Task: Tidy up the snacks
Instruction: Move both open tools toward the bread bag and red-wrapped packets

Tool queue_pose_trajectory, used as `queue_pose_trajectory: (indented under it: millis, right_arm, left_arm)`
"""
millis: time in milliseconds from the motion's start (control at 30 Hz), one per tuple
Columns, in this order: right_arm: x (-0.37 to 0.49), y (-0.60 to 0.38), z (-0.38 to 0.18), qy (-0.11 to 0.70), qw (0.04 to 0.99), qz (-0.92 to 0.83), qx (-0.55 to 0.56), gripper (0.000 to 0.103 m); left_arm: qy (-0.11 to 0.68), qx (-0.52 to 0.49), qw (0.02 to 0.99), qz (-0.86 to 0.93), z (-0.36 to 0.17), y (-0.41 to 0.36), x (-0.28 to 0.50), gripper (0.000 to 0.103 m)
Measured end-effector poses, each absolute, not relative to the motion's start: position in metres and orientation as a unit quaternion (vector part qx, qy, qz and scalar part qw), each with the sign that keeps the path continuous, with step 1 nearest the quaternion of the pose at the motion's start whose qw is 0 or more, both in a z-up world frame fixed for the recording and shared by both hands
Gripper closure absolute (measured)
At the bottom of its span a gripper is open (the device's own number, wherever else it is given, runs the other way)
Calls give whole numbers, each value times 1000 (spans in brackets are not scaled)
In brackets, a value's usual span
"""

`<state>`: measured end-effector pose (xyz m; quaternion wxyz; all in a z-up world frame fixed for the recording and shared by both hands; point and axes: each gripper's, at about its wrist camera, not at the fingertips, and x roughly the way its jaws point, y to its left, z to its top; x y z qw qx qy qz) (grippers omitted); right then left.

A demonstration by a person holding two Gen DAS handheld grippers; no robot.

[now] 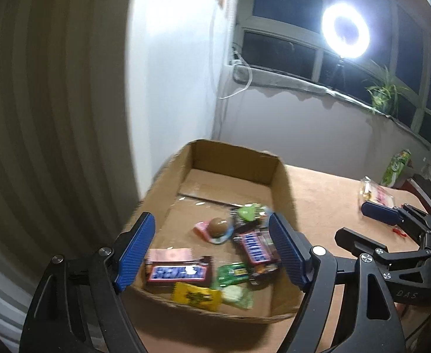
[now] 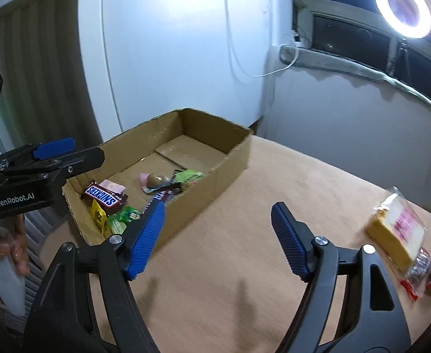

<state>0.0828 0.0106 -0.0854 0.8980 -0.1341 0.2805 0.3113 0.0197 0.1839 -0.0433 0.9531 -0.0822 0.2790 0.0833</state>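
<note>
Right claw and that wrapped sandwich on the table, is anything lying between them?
No. In the right wrist view only bare tan tabletop lies between the open right claw and the wrapped sandwich.

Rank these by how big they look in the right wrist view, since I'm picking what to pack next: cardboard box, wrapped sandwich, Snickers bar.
1. cardboard box, by far the largest.
2. wrapped sandwich.
3. Snickers bar, though it lies farther from the camera, so the gap may be exaggerated.
</note>
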Motion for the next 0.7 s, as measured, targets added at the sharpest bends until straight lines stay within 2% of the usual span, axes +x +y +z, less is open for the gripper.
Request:
queue_pose_trajectory:
  millis: [333, 700]
  right_arm:
    - [85, -82, -75, 276, 922, 250, -102, 26]
    - [103, -228, -83, 305, 942, 134, -37, 26]
  left_arm:
    - [288, -41, 957, 18, -28, 105, 36, 23]
    - [343, -19, 934, -101, -43, -12, 71, 23]
